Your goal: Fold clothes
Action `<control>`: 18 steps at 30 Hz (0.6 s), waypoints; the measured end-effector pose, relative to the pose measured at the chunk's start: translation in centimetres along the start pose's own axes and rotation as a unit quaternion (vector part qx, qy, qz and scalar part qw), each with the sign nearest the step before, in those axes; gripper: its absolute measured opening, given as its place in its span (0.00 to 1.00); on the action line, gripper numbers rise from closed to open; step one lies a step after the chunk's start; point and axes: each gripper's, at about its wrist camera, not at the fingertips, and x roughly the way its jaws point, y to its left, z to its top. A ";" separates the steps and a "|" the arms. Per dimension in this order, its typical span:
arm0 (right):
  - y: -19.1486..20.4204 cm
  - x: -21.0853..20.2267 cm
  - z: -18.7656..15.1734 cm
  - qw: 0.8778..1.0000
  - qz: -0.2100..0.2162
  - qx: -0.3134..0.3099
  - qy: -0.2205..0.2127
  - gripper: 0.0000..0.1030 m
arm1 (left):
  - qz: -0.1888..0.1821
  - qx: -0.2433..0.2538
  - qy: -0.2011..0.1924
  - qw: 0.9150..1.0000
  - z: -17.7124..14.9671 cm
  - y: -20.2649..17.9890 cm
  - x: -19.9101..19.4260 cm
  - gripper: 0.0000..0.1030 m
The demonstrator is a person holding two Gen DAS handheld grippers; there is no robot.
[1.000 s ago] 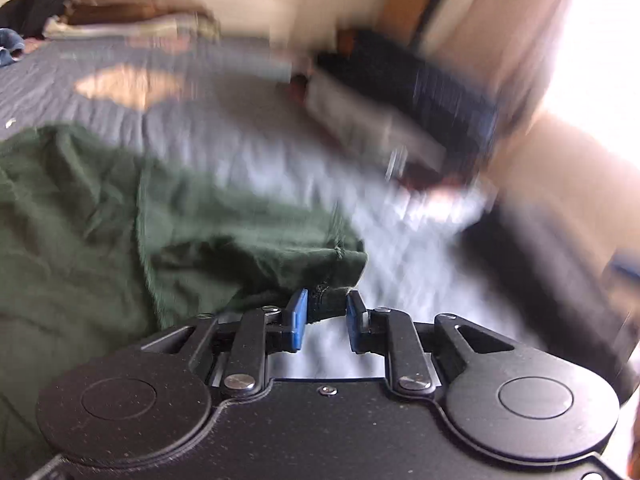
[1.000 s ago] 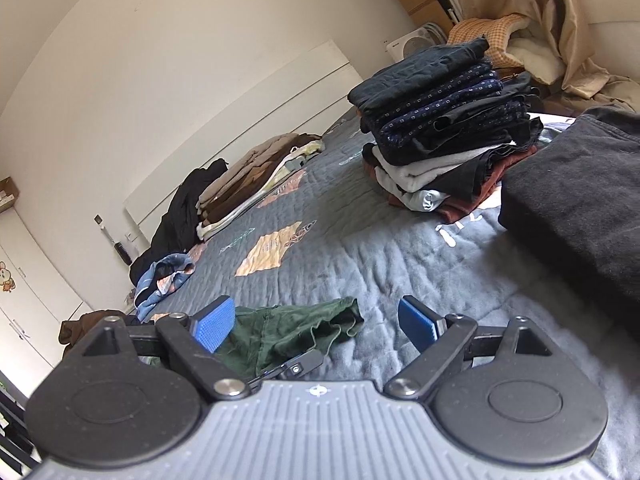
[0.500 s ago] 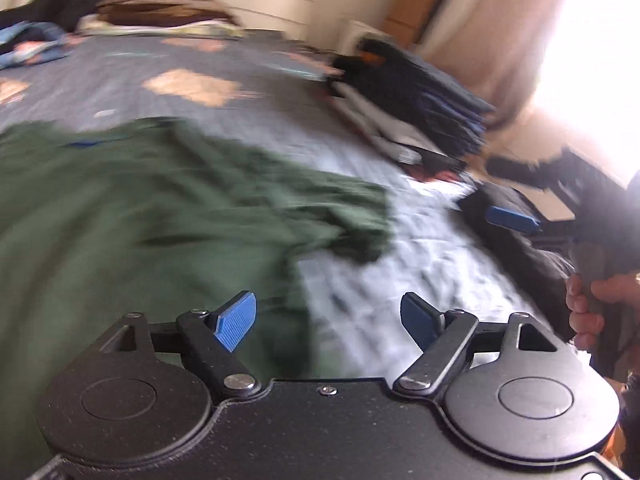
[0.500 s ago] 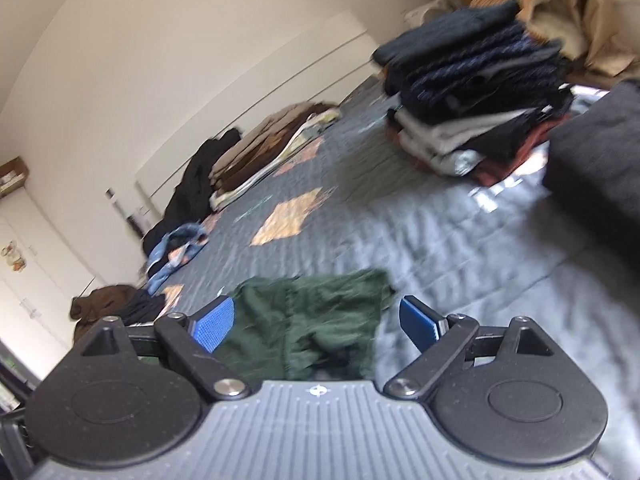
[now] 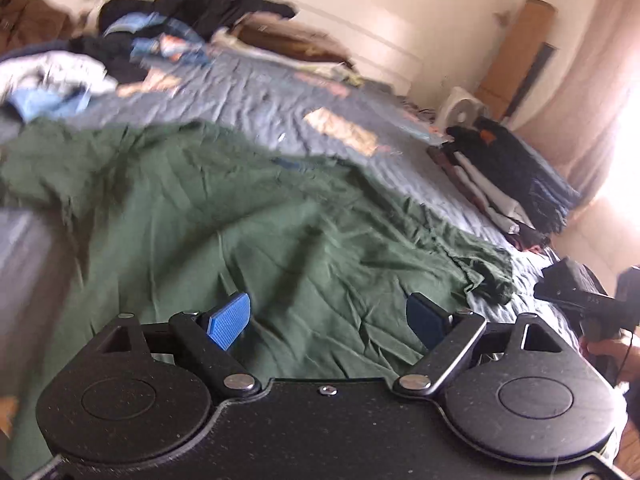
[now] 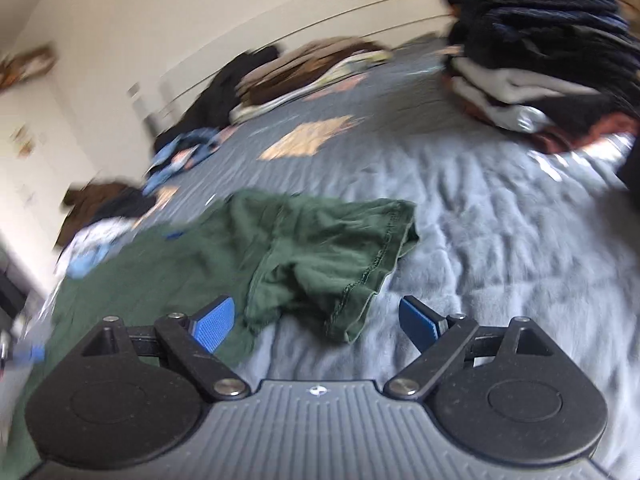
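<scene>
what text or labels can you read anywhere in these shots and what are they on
None can be read with confidence.
Right gripper, seen from the left wrist view: faint pale marking on its black body, too small and blurred to read.
Green garment, grey bedspread, folded clothes stack: no text visible.

The left gripper (image 5: 328, 320) hovers over the green garment (image 5: 248, 224) with its jaws spread wide, blue pads (image 5: 229, 321) clear of the cloth and holding nothing. The right gripper (image 6: 314, 322) is likewise spread wide and empty, poised just short of the garment's crumpled sleeve end. In the left wrist view, a hand (image 5: 608, 350) grips the right gripper's handle beyond the garment's edge.
</scene>
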 end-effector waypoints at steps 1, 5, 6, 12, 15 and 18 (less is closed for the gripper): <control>0.0 0.1 0.0 1.000 0.006 -0.027 0.012 0.87 | -0.003 0.006 -0.005 1.000 0.0 0.1 -0.4 0.84; -0.4 1.3 0.3 0.997 0.032 -0.060 0.039 0.87 | -0.014 0.019 -0.013 1.000 0.1 0.5 -0.9 0.85; -0.5 1.7 0.4 0.996 0.038 -0.061 0.044 0.87 | -0.012 0.016 -0.012 1.000 0.0 0.8 -0.8 0.85; -1.0 4.1 1.0 0.992 0.079 -0.068 0.073 0.83 | -0.008 0.008 -0.002 1.000 0.3 1.9 0.6 0.85; -0.7 5.7 1.3 0.988 0.083 -0.074 0.105 0.63 | -0.002 0.012 0.005 1.000 0.0 2.3 1.0 0.85; -0.3 5.8 1.4 0.988 0.082 -0.078 0.102 0.12 | 0.000 0.013 0.013 1.000 -0.3 2.5 1.4 0.85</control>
